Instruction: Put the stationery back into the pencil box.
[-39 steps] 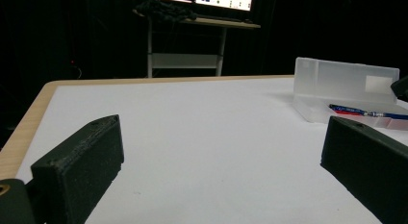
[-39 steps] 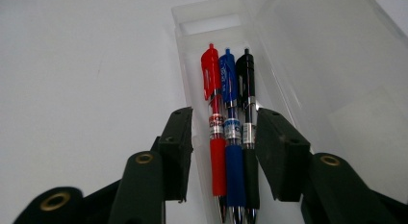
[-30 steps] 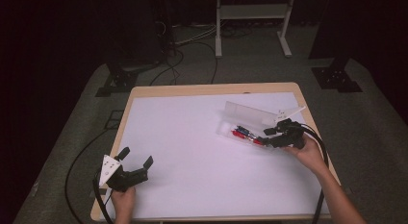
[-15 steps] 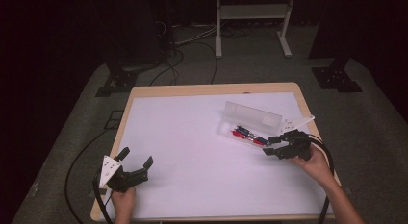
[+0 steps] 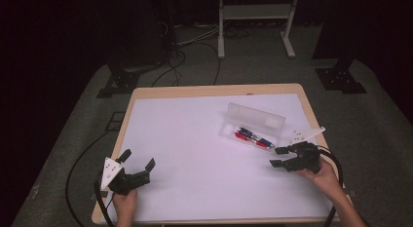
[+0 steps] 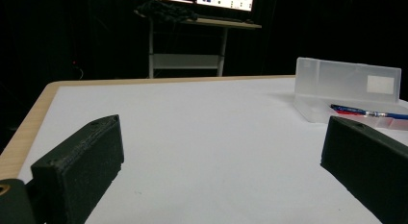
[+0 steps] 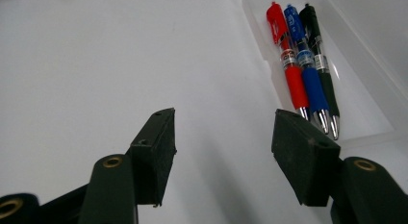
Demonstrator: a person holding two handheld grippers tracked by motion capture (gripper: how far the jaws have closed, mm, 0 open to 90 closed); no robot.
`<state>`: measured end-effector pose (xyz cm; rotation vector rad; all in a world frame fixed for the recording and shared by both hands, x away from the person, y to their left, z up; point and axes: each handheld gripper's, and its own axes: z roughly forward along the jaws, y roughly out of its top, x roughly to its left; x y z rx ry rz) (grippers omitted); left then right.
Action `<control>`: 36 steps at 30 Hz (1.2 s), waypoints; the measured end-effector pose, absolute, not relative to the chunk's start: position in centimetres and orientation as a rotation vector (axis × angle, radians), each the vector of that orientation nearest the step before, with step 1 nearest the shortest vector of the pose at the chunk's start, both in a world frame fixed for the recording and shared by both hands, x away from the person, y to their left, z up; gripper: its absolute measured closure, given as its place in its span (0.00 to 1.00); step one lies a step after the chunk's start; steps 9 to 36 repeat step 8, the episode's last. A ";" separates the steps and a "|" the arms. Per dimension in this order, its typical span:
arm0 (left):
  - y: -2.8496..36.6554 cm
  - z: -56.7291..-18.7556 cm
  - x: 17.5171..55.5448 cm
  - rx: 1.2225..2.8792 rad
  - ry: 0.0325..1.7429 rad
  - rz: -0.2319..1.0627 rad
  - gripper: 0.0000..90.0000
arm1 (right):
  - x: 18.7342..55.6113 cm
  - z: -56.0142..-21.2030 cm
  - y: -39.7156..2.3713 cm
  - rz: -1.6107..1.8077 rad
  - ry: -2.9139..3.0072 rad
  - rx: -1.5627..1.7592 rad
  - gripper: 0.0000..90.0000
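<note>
Pens, three of them with red, blue and black rubber grips, lie side by side in the shallow tray of a clear frosted plastic pencil case on the right half of the white surface. Its lid stands propped up behind the tray, probably to leave the pens reachable from the person's side.

Just beside the case's near corner hovers the right gripper, jaws spread wide with nothing between them; in its own view the pen tips sit just past the right jaw, which suggests the gripper is lined up either to pick a pen or to clear off. At the near left corner, well apart from the case, the left gripper is parked low over the surface, equally wide open and empty.

Print on the pen barrels is too small to read. Whether the case holds anything else behind the lid cannot be told, and the left gripper view cuts off the case's right end.
</note>
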<state>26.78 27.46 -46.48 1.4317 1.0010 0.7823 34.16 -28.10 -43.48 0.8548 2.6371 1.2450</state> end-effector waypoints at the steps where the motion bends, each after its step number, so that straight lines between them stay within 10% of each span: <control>1: 27.5 -46.5 26.8 1.432 1.001 0.783 0.00 | 34.0 -43.5 -28.2 1.247 2.637 0.857 0.44; 36: 27.4 -46.5 26.8 1.440 1.003 0.785 0.00 | 32.7 -43.8 -28.5 1.269 2.621 0.869 0.39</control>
